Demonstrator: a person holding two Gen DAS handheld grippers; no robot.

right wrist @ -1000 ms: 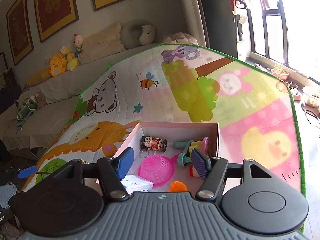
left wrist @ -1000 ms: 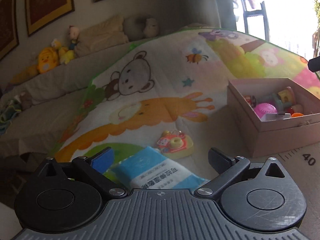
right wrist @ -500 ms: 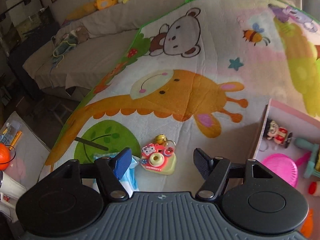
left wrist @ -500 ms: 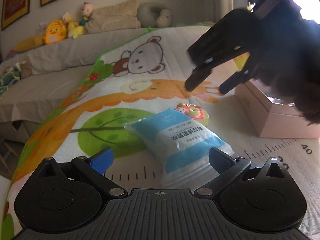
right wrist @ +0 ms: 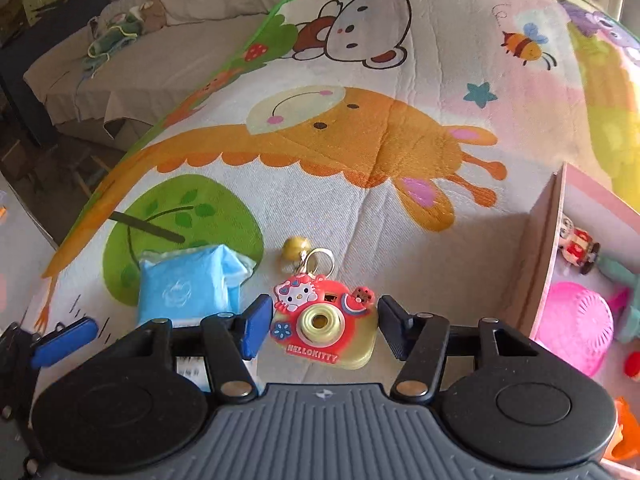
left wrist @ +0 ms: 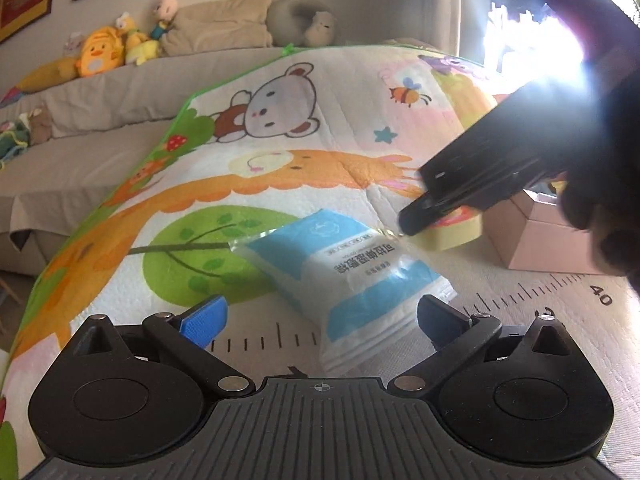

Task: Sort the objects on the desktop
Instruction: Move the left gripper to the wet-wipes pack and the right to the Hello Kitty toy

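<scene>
A red and yellow Hello Kitty toy camera [right wrist: 326, 326] with a key ring and small bell lies on the cartoon play mat. My right gripper [right wrist: 325, 326] is open, with its fingers on either side of the camera, close to it but not closed on it. A blue and white tissue pack [left wrist: 352, 268] lies on the mat between the tips of my open left gripper [left wrist: 320, 316]; it also shows in the right wrist view [right wrist: 188, 284]. In the left wrist view the right gripper [left wrist: 480, 184] hangs over the camera [left wrist: 456, 232], hiding most of it.
A pink cardboard box [right wrist: 548, 248] stands to the right and holds a pink strainer [right wrist: 576, 326], a small figure [right wrist: 576, 246] and other toys; it also shows in the left wrist view [left wrist: 536, 240]. A sofa with plush toys [left wrist: 100, 54] lies behind the mat.
My right gripper has left the box, swung left and come down around the toy camera. My left gripper has drawn back from the tissue pack.
</scene>
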